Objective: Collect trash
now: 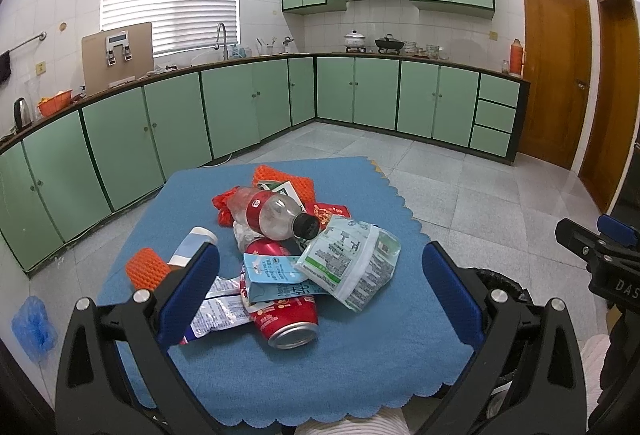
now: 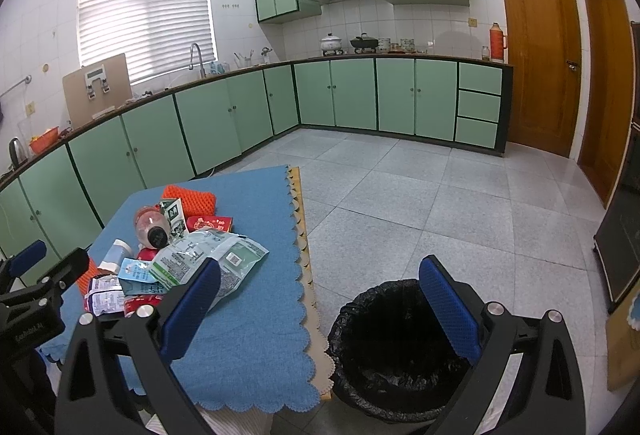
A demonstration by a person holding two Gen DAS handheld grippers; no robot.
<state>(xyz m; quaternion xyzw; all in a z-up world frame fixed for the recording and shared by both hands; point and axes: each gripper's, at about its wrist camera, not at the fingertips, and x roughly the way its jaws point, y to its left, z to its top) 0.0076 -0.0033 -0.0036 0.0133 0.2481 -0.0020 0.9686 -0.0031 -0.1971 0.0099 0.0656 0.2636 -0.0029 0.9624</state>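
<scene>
A heap of trash lies on the blue cloth [image 1: 248, 375] of a small table: a clear plastic bottle [image 1: 272, 213] with a red label and black cap, a red can [image 1: 290, 323] on its side, a green-and-white pouch [image 1: 352, 263], a light blue carton [image 1: 276, 273], silvery wrappers [image 1: 222, 309] and orange foam netting [image 1: 146, 269]. My left gripper [image 1: 320, 295] stands open just short of the heap, nothing between its fingers. My right gripper [image 2: 320, 305] is open and empty, above the gap between the table edge and a bin lined with a black bag [image 2: 394, 355].
Green cabinets [image 1: 168, 131] run along the left and back walls, with a tiled floor [image 2: 420, 203] between them and the table. Wooden doors [image 2: 536, 51] stand at the right. A blue shoe cover [image 1: 34, 327] lies on the floor left of the table.
</scene>
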